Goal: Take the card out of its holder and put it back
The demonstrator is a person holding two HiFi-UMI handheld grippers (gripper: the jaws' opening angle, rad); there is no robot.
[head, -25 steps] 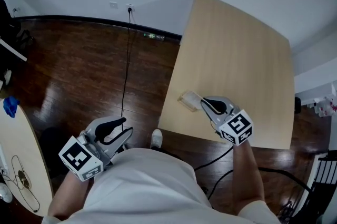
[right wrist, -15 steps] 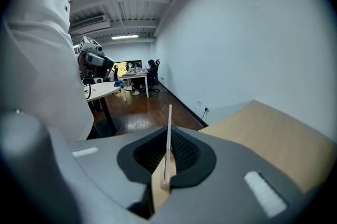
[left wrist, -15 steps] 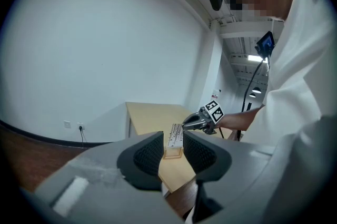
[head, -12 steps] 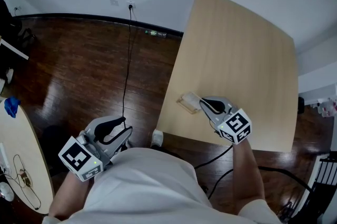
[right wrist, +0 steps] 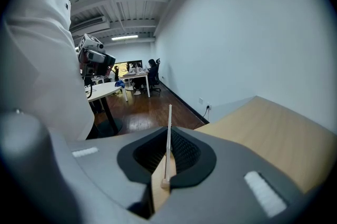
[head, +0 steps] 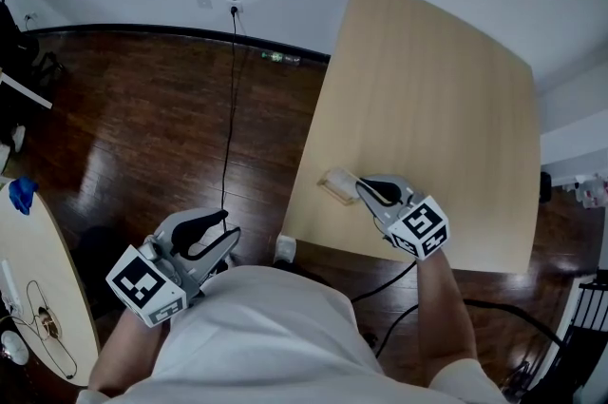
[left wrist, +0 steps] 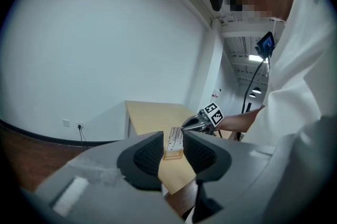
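Steep downward head view, 2 jaw-level gripper views, table (head: pixel 427 107) in all 3.

The right claw (right wrist: pixel 168 139) pinches the thin upright card (right wrist: pixel 169 117), its lower end at the wooden holder (right wrist: pixel 165 184).

The card (right wrist: pixel 169 133) stands in its holder (head: pixel 335 184) near the table (head: pixel 427 107) corner.

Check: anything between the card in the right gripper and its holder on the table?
Nothing visible. The right gripper is shut on the thin white card, whose lower edge meets the small light wooden holder near the corner of the pale wood table. No other object lies near them.
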